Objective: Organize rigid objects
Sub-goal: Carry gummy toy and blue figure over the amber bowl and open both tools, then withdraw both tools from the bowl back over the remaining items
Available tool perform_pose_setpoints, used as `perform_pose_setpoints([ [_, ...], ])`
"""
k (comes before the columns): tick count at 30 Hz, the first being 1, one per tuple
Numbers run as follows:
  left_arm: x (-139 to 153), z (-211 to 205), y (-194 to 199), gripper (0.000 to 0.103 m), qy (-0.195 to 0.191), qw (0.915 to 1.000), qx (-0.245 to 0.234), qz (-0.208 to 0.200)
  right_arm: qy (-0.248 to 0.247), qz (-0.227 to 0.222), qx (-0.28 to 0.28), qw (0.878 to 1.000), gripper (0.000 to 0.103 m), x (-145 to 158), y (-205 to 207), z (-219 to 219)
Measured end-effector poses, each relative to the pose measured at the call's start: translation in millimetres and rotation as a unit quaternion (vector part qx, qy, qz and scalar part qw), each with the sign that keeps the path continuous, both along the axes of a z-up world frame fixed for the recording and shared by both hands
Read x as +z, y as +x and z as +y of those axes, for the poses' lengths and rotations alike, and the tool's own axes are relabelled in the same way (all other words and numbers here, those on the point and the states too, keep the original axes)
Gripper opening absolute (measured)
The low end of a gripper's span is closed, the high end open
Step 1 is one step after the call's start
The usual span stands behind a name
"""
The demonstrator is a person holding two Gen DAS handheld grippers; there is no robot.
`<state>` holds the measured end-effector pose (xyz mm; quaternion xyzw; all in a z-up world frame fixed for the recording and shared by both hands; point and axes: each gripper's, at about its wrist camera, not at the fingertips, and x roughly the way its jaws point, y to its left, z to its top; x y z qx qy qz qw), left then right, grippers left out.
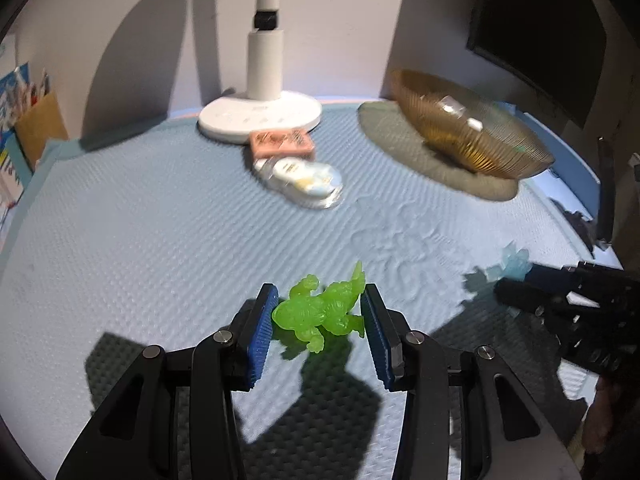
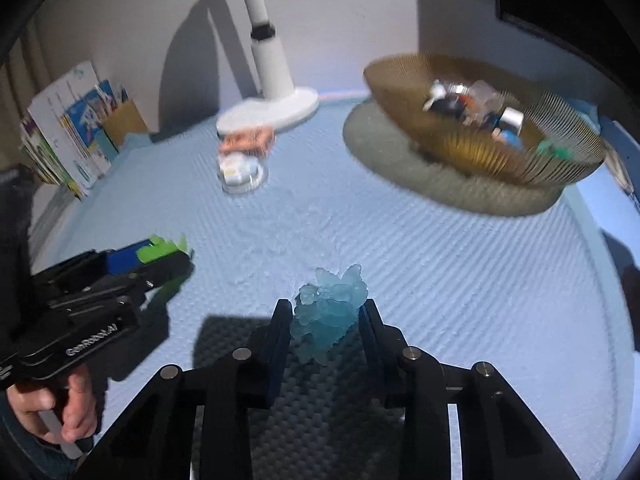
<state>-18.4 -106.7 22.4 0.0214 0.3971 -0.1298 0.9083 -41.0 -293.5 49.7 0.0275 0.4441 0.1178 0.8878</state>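
Left claw: your left claw (image 1: 320, 320) was clamped on the green figure (image 1: 320, 312), blue pads (image 1: 262, 340) pressing both flanks, toy just above the table (image 1: 160, 220).
Right claw: your right claw (image 2: 324, 320) sat around the pale blue figure (image 2: 330, 312); the fingers looked to be touching both its sides, so I called it gripped, though blur left some doubt.
Where the goods were: both toys were low over the blue mat near you; the amber ribbed bowl (image 2: 460, 148), already holding small items, stood at the far right on its grey pad (image 2: 400, 176).
Leftovers: a pink packet (image 1: 282, 144) and a clear-wrapped piece (image 1: 300, 178) lay by the lamp base (image 1: 260, 118), untouched.
Doing it well: you needed firm, even squeezes; those lumpy shapes could twist out. Lifting clear before heading bowl-wards, one toy at a time over the rim, looked wisest.
Pose: both claws pointed steeply down and forward, side by side, near but apart; your hand (image 2: 60, 408) wrapped the left handle.
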Motion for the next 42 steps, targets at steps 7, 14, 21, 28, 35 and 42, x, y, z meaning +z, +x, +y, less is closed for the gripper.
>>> perform_pose_setpoints([
  [7,92,-48,34,0.04,-0.026,0.9949,-0.066,-0.073,0.005,-0.103,-0.094,0.99,0.033,94,26,-90],
  [14,132,-115,100,0.04,-0.072,0.9881,-0.116,-0.071,-0.009,-0.099,-0.188,0.977,0.033,122,100,-154],
  [21,71,-169,130,0.04,-0.05,0.9888,-0.14,-0.007,-0.023,-0.024,-0.226,0.974,0.033,68,161,-192],
  [28,58,-189,136,0.042,-0.05,0.9865,-0.156,0.004,-0.013,-0.001,-0.238,0.971,0.036,46,173,-214],
  [35,97,-149,115,0.086,-0.093,0.9866,-0.128,-0.041,0.017,-0.042,-0.232,0.972,0.053,72,145,-214],
  [42,131,-64,61,0.086,-0.11,0.9876,-0.08,-0.079,0.034,-0.076,-0.199,0.976,0.06,112,90,-180],
])
